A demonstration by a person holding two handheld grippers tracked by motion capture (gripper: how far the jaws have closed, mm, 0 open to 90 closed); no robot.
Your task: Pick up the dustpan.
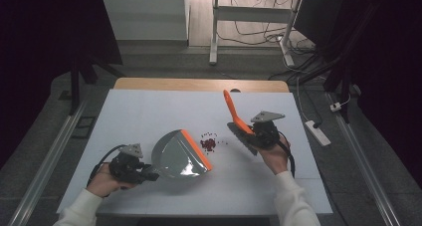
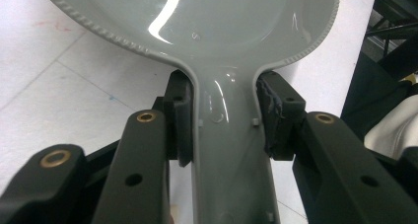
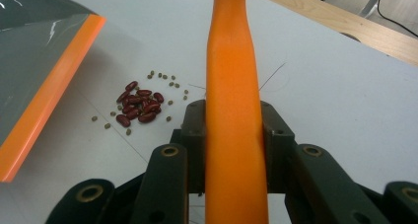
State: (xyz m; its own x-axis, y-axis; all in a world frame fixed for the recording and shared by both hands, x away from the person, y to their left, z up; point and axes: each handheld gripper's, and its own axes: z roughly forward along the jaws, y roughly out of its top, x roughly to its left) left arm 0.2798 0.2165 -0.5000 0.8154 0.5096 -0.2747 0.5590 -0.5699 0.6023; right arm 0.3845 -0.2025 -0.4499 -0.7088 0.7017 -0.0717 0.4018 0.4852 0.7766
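On the white counter point(image 1: 149, 111), near the left side, sits a grey dustpan point(image 1: 175, 155) with an orange lip. Its lip points right, toward a small pile of red beans point(image 1: 208, 144). The left gripper point(image 1: 144, 174) is pinching the dustpan's handle. From the left gripper view, the two black jaws press on both sides of the grey handle point(image 2: 230, 150), and the wide pan point(image 2: 217, 17) spreads out past them.

Little green bits lie around the beans point(image 3: 138, 105). They sit between the dustpan and the brush, just beside the orange lip point(image 3: 49, 91) but not touching it.

To the right, the right gripper point(image 1: 254, 132) is pinching a brush point(image 1: 238, 124). Its long orange handle point(image 1: 230, 105) tilts up and away toward the far side of the counter. The dark bristle end hangs down by the gripper, close to the counter. From the right gripper view, the jaws squeeze the orange handle point(image 3: 232, 110) from both sides.

A hand point(image 1: 107, 180) in a white sleeve holds the left gripper at the near edge. Another hand point(image 1: 274, 159) holds the right gripper. A wooden strip point(image 1: 199, 84) runs along the far edge of the counter.
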